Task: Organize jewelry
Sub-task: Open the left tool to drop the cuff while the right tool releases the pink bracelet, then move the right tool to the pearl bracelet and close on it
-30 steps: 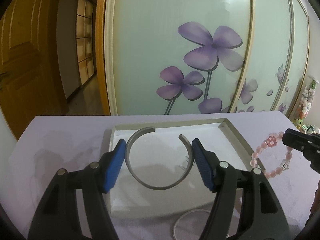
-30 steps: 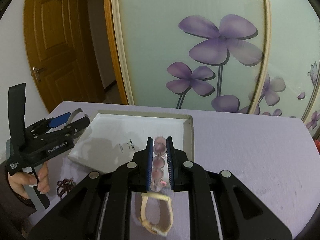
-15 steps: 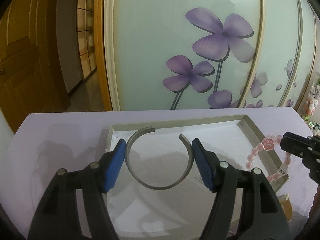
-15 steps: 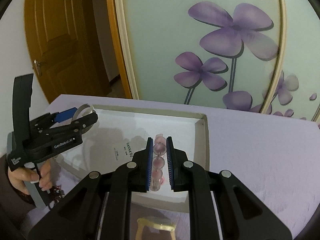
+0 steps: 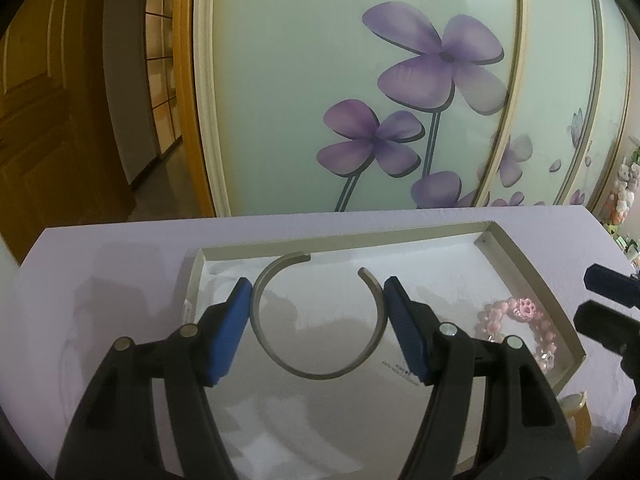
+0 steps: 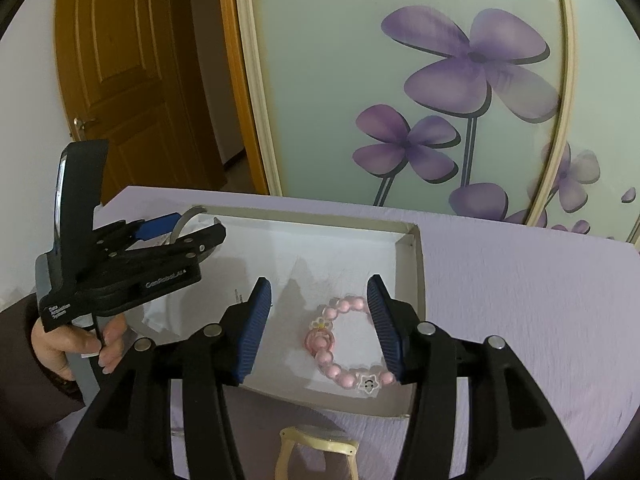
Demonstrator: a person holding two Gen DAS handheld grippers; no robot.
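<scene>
My left gripper is shut on a silver open cuff bangle and holds it above the white tray. The left gripper also shows in the right wrist view. My right gripper is open, its pads on either side of a pink bead bracelet that lies on the tray floor near the tray's right front corner. The pink bracelet also shows in the left wrist view, with the right gripper's tips at the right edge.
The tray sits on a lilac tabletop. A cream-coloured band lies on the table in front of the tray. A glass wardrobe door with purple flowers stands behind the table; a wooden door is at the left.
My right gripper has opened and the pink bead bracelet now lies in the tray. My left gripper has moved further over the tray, still holding the cuff bangle.
</scene>
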